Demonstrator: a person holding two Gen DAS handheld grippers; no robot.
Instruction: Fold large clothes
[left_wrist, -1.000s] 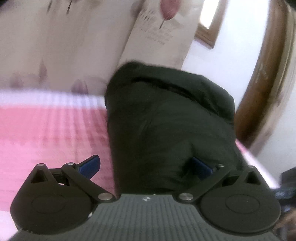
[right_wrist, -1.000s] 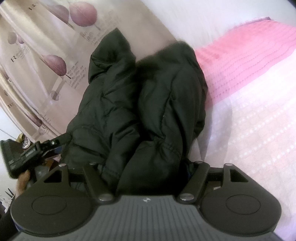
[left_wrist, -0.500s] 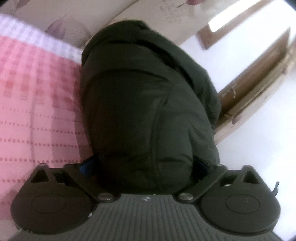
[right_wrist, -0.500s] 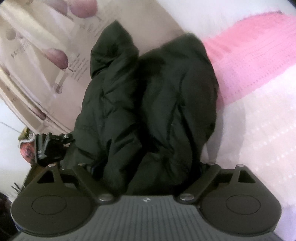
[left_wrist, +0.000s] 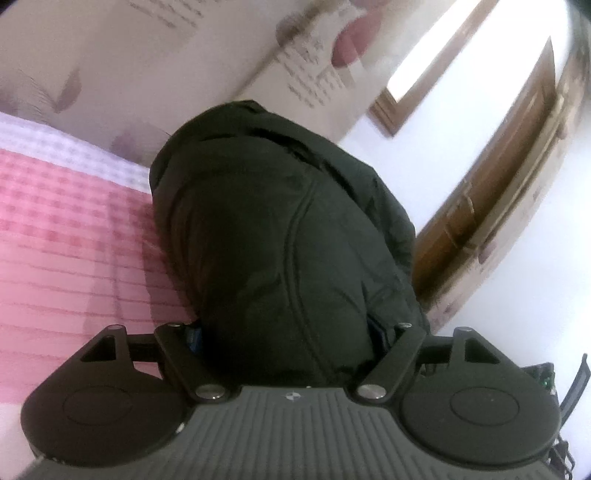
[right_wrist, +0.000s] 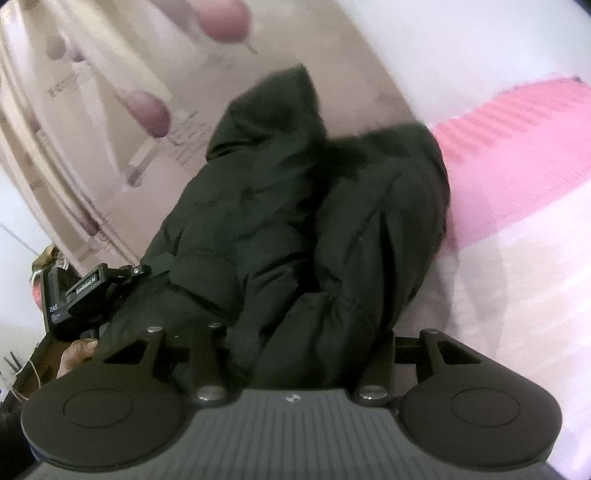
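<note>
Jacket (left_wrist: 280, 236), a dark padded one, fills the space right in front of both cameras, its near end bunched between each pair of fingers while the rest lies on the pink checked bedspread (left_wrist: 70, 229) and reaches toward the curtain. The left gripper (left_wrist: 286, 332) has a thick roll of the fabric between its fingers and its jaws are closing on it; the blue pads are almost buried at either side of the roll, so the cloth looks squeezed, though how firm the hold is cannot be told. The right gripper (right_wrist: 291, 343) is likewise closing around a gathered fold, its fingertips hidden under the fabric. Judged from how it lies, the garment is already doubled lengthways into a long narrow bundle, with two padded lobes side by side and the hood (right_wrist: 273, 110) poking up at the far end in the right wrist view. What seems left is to bring this near end over toward the hood and tidy the stack. At the left edge of the right wrist view the other gripper's side reads "GenRobot.AI" and "DAS", with smaller print below too fine to read. Beyond, the beige curtain (left_wrist: 147, 48) carries leaf prints and lines of script that are too blurred to make out.
</note>
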